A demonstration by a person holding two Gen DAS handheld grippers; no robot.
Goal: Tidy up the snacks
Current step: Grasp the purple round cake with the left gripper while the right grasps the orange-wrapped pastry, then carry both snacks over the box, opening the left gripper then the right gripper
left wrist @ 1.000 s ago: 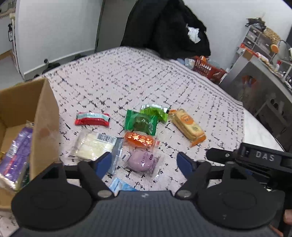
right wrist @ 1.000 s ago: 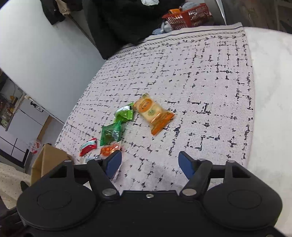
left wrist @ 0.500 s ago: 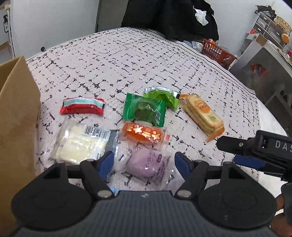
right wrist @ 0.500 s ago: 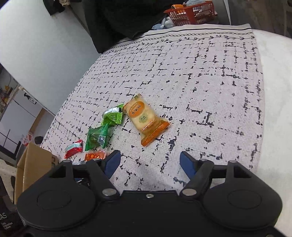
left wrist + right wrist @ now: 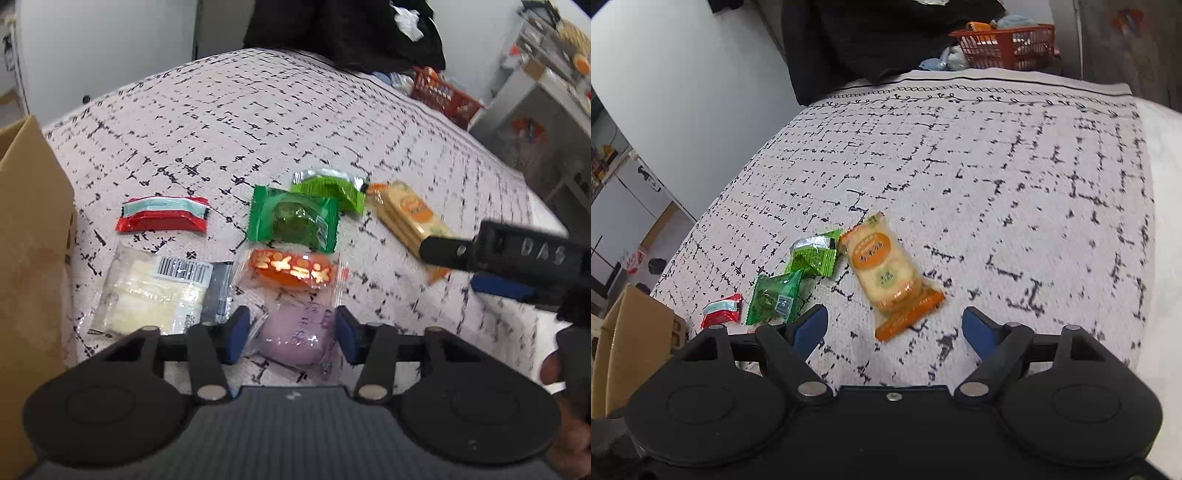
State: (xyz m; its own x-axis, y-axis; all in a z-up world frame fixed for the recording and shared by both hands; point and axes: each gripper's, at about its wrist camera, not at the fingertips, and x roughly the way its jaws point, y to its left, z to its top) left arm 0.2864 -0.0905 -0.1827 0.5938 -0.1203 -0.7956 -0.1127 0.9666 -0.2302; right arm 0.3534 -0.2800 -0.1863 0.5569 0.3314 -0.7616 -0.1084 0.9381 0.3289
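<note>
The left gripper (image 5: 291, 334) has just been closing; its pads flank the purple snack packet (image 5: 295, 338), contact uncertain. The right gripper (image 5: 895, 328), just widening, stands spread and empty before the orange cracker pack (image 5: 886, 273).

Black claw (image 5: 290, 338), blue pads (image 5: 238, 334)
</note>
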